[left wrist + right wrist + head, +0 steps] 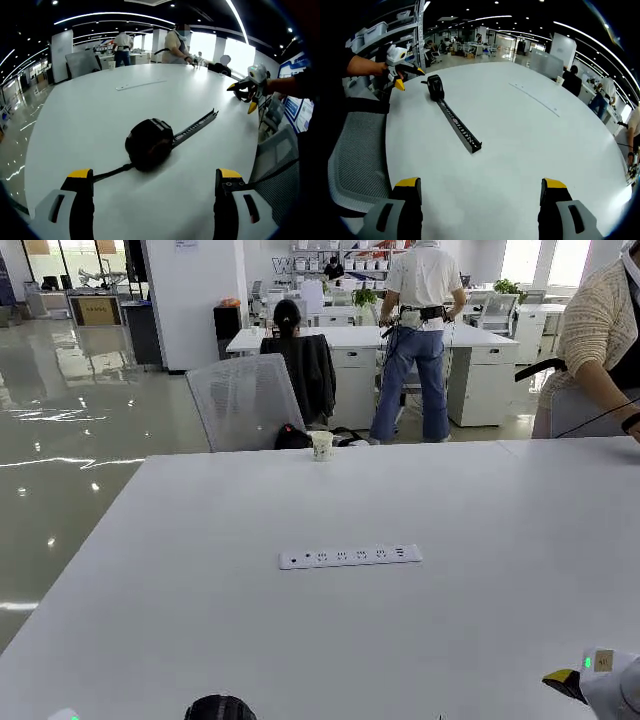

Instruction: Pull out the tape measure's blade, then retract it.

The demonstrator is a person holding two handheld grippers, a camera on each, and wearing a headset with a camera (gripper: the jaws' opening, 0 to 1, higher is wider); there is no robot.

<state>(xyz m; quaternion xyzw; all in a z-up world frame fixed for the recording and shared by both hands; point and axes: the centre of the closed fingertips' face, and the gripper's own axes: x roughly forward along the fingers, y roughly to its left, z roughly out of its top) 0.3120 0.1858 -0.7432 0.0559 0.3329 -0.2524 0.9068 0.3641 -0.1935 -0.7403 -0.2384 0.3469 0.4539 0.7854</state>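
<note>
On the white surface (180, 580), we see the black tape measure (150, 144) lying just in front of the left tool (153, 175). Its blade (195, 128) is drawn out and rests flat on the surface. A thin dark cord (107, 172) trails from the case toward that tool's left jaw.

The left tool's yellow-tipped jaws stand wide apart, one to each side of the case. They touch nothing and hold nothing.

In the right gripper view, the blade runs from the case toward the camera, and its hooked end stops well short of the right tool (482, 182). That tool's jaws are also spread wide and grip nothing. Bare surface lies between them.

In the head view, the top of the black case peeks in at the bottom edge, and one yellow-tipped tool shows in the lower right corner. A white power strip (350, 556) lies near the middle of the surface, well apart from the tape measure. A paper cup (321, 444) stands at the far edge, with a grey mesh chair (245, 400) behind it.
</note>
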